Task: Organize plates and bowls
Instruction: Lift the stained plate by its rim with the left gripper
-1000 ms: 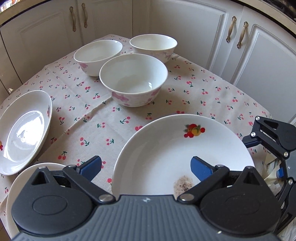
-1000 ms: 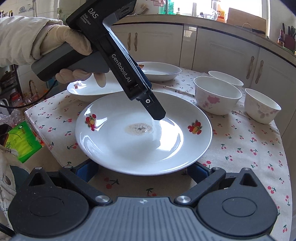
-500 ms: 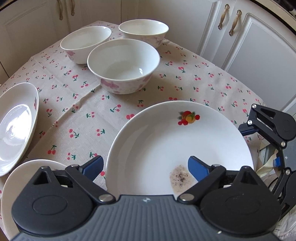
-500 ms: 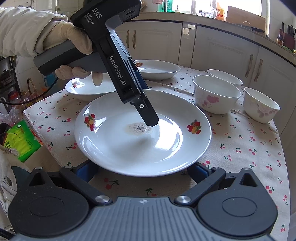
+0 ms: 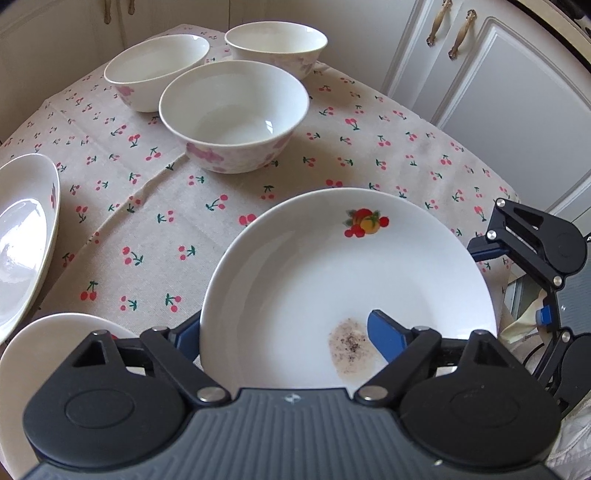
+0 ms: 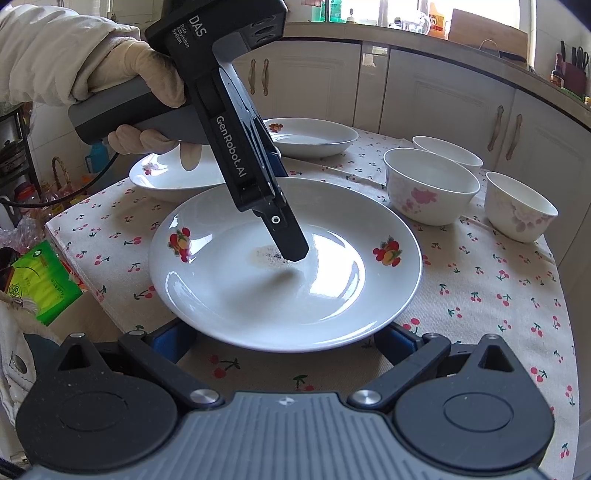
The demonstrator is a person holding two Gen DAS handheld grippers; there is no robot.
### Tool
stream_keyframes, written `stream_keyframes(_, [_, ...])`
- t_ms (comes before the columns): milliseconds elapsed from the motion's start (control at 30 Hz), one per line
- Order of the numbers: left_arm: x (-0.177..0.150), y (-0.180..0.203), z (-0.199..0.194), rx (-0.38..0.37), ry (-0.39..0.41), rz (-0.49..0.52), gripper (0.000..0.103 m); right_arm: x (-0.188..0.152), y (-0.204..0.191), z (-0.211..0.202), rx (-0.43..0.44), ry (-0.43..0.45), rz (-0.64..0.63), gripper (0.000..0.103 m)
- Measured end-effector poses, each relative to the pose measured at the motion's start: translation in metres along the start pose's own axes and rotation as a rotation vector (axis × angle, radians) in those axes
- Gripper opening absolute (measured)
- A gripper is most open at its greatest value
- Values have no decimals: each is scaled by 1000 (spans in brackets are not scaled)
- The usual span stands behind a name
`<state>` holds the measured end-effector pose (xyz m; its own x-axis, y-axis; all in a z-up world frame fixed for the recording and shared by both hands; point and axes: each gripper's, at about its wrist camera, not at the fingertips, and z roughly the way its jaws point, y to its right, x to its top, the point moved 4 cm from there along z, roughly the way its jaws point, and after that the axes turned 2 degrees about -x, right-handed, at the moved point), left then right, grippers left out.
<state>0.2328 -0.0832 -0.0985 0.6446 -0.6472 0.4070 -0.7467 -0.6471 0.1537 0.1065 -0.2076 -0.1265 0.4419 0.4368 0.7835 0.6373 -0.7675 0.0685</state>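
Left gripper [image 5: 280,332] straddled rim of plate [image 5: 332,280], jaws closing, one finger [image 5: 384,334] inside, other under edge; pads not yet pressing. Plate sat on tablecloth [image 5: 166,229] at near table edge. Right gripper [image 6: 284,341] spread wide, empty. Glazed china: stiff, slippery, breakable; I judged rim best hold.

Bright daylight from rear window [image 6: 476,11], glare on plate [image 6: 325,258], fisheye-curved edges, sharp focus

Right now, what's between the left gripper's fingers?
The near rim of the stained plate: in the left wrist view one blue pad sits inside the dish, the other outside the rim. The left gripper is closing on it, not yet clamped.
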Motion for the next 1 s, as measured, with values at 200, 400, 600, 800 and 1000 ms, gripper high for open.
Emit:
stream_keyframes(200, [2, -3, 0, -22, -18, -38, 89, 1, 0, 0, 0, -9, -4, 103])
stream_keyframes(400, [1, -2, -1, -20, -12, -36, 89, 3, 0, 0, 0, -21, -8, 103])
stream_keyframes(600, [-1, -3, -3, -13, -5, -27, 89, 5, 0, 0, -3, -25, -23, 103])
stream_keyframes(800, [1, -4, -11, -12, 16, -38, 89, 10, 0, -3, -1, -24, -36, 103])
stream_keyframes(1000, [6, -6, -27, -6, 63, -49, 89, 20, 2, -6, 6, -19, -43, 103])
